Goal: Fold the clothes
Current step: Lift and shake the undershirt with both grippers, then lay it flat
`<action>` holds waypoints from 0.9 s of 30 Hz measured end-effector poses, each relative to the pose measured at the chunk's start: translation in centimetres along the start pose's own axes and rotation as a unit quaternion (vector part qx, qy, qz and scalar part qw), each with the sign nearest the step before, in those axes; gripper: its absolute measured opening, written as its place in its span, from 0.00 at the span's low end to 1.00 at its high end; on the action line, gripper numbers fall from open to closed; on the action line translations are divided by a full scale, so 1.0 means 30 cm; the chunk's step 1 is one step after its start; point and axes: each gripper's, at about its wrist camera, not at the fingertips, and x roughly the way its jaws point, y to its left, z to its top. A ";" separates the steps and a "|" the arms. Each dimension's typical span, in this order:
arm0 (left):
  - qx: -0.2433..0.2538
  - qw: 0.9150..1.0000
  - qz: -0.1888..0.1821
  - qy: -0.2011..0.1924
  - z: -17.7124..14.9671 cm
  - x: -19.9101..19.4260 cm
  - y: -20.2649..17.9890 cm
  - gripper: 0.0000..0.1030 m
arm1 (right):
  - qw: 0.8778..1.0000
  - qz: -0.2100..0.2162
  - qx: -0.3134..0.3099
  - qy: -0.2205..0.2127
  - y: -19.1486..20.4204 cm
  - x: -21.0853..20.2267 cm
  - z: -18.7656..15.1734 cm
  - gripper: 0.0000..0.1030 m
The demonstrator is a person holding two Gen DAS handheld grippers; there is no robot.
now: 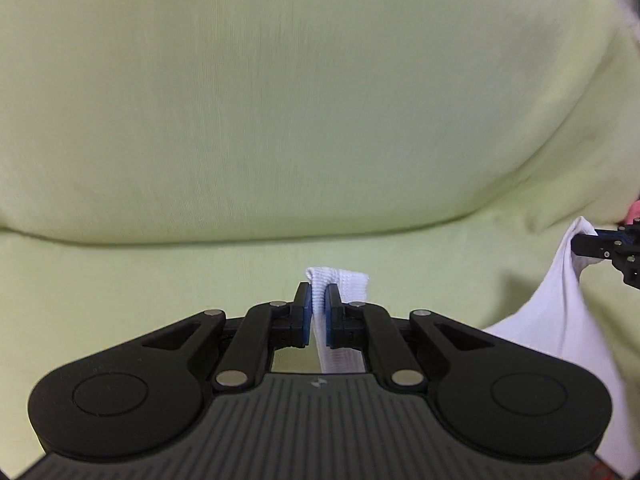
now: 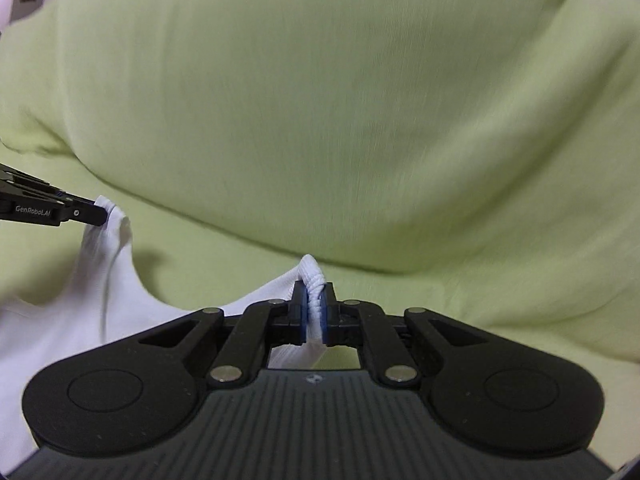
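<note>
now both grippers pinch the white ribbed garment (image 2: 104, 296), stretched between them.

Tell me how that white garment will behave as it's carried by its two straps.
Probably floppy: the white garment sags between the left tongs and the right tongs. It looks light, since thin ribbed straps bear it without stretching much. It seems unlikely to slip; the fabric bunches between the shut pads.

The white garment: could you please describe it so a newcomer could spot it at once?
A pale green cover fills the scene. In front of it hangs the white garment, each ribbed strap pinched by the left gripper and right gripper. It is the only white cloth there.
</note>
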 end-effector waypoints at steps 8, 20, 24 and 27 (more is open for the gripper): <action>-0.036 0.999 0.004 0.014 -0.021 0.030 0.025 0.50 | 0.998 0.029 0.025 0.045 -0.045 0.172 -0.051 0.33; -0.103 0.991 -0.061 0.054 -0.252 -0.566 0.029 0.51 | 0.981 0.058 0.179 0.036 -0.114 -0.451 -0.318 0.43; -0.108 0.988 -0.075 0.085 -0.401 -0.753 -0.028 0.54 | 0.974 0.068 0.203 0.071 -0.053 -0.637 -0.485 0.43; -0.107 0.984 -0.086 0.111 -0.479 -0.836 -0.054 0.57 | 0.968 0.076 0.216 0.100 -0.007 -0.736 -0.580 0.43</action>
